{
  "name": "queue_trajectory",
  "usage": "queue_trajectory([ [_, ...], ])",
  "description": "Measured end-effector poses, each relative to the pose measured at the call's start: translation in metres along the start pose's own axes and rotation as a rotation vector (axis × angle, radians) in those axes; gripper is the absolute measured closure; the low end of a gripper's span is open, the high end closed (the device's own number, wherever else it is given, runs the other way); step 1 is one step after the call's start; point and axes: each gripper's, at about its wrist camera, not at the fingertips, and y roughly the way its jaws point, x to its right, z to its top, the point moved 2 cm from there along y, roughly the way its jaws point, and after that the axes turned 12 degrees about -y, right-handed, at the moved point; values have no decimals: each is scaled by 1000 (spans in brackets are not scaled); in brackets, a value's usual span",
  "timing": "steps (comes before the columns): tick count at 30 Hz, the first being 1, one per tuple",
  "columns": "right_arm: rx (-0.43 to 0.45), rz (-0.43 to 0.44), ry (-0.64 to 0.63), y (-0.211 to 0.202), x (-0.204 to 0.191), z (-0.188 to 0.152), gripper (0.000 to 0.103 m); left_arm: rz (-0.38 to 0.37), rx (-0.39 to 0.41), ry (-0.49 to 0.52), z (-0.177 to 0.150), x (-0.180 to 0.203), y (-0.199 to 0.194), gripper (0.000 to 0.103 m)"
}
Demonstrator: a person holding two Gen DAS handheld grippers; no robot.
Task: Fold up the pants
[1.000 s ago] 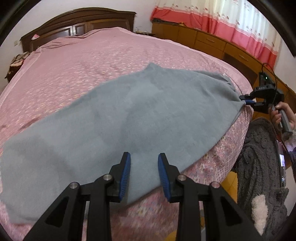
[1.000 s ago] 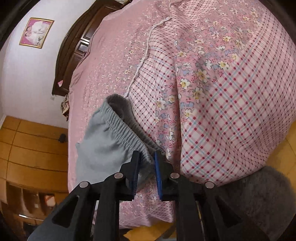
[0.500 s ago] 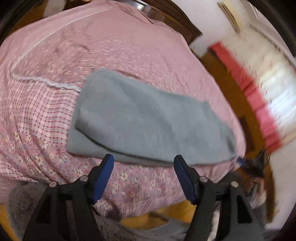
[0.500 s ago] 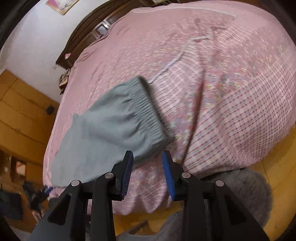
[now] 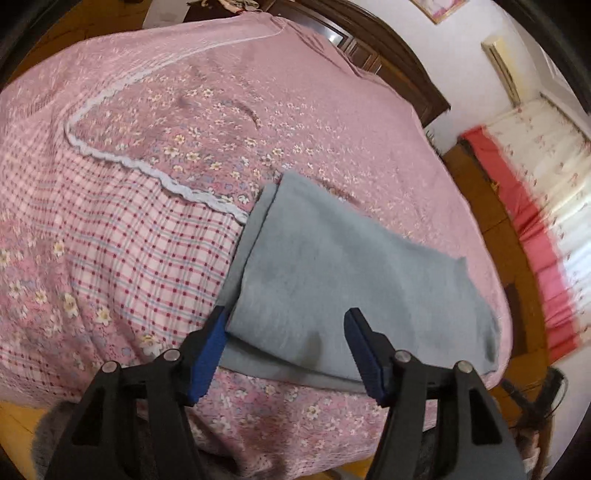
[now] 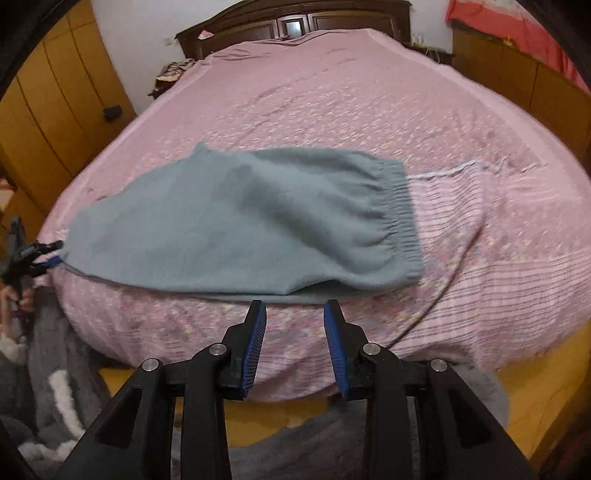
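Grey-blue fleece pants point(image 6: 251, 221) lie folded lengthwise, leg on leg, near the front edge of the pink bed, with the elastic waistband point(image 6: 402, 221) at the right. In the left wrist view the pants' leg ends point(image 5: 332, 295) lie just ahead. My left gripper point(image 5: 284, 350) is open, its fingers straddling the corner of the leg ends; it also shows in the right wrist view point(image 6: 40, 254) at the far left. My right gripper point(image 6: 293, 339) is open and empty, just in front of the pants' near edge.
The pink floral and checked bedspread point(image 6: 369, 99) covers a large bed with a dark wooden headboard point(image 6: 295, 22). Wooden cabinets point(image 6: 55, 110) stand at the left. A red and white curtain point(image 5: 546, 192) hangs by the wall. Grey fuzzy clothing point(image 6: 55, 387) is at the bottom.
My right gripper has let go of the waistband, opened and pulled back. My left gripper has opened wider and swung to the leg-end side of the pants.
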Motion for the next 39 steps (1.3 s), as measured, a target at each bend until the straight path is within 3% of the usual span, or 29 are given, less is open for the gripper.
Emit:
queue_trajectory([
  [6,-4,-1,30,-5,-3,-7,69,-105,17,-13,5,-1,-8,40],
  [8,5,4,41,-7,-1,-10,69,-118,-1,-14,2,-3,-8,62],
  [10,4,-4,50,-7,2,-12,69,-107,-22,-21,-4,-4,-6,73],
  [11,3,-4,55,-7,4,-13,69,-83,-29,-28,-4,-6,-4,84],
  [14,-2,6,79,-6,9,-17,69,-34,10,-74,-7,-13,-7,98],
  [19,-11,-5,88,-6,13,-22,69,-39,114,-65,-19,-19,-29,100],
  [25,-12,-7,115,-5,21,-23,69,-67,167,-68,-30,-27,-45,100],
  [30,12,-7,159,-7,38,-17,69,-59,155,-72,-38,-37,-48,100],
  [34,44,-5,304,-6,80,-17,69,-29,128,-78,-42,-38,-40,100],
  [39,76,150,481,6,118,-26,69,-22,130,-76,-46,-36,-39,100],
])
